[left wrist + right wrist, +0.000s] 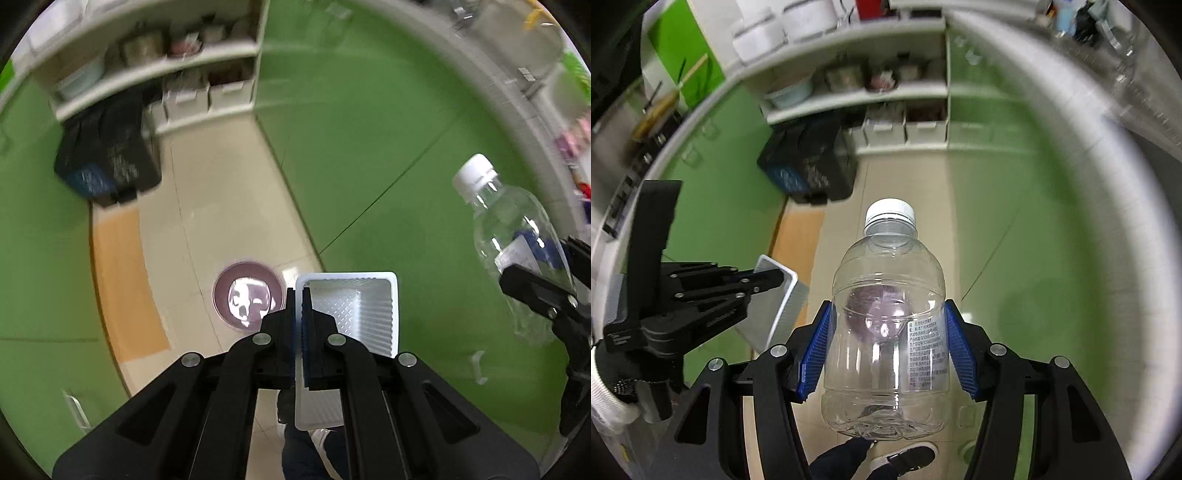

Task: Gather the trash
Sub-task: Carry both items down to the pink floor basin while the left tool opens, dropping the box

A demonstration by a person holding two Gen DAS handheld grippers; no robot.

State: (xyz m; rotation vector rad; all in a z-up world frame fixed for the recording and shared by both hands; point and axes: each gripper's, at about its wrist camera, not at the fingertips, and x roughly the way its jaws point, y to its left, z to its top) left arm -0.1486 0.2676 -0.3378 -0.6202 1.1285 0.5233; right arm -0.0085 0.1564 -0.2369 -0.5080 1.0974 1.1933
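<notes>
Left gripper (pixel 302 317) is pinching one wall of a white plastic tray (pixel 354 314), its jaws closed tight on the thin rim; the tray is hanging in the air above the tiled floor (pixel 221 192), open side facing the camera. Right gripper (pixel 888 347) is clamping a clear, empty plastic bottle (pixel 886 332) between its blue ribbed pads (pixel 816 354), jaws standing about half open around the bottle's body; the white cap (pixel 891 212) is pointing away from the camera. Both grippers are pointing steeply downward over the floor, side by side, each showing in the other's view: the left gripper with the tray at the left edge of the right wrist view, the bottle at the right edge of the left wrist view. A round bin (pixel 248 297) with a dark purple rim is standing on the floor directly below, just beside the tray in the left view and visible through the bottle in the right view. Green cabinet fronts (pixel 369 147) are flanking the floor. A person's shoe (pixel 905 458) is showing at the bottom.
</notes>
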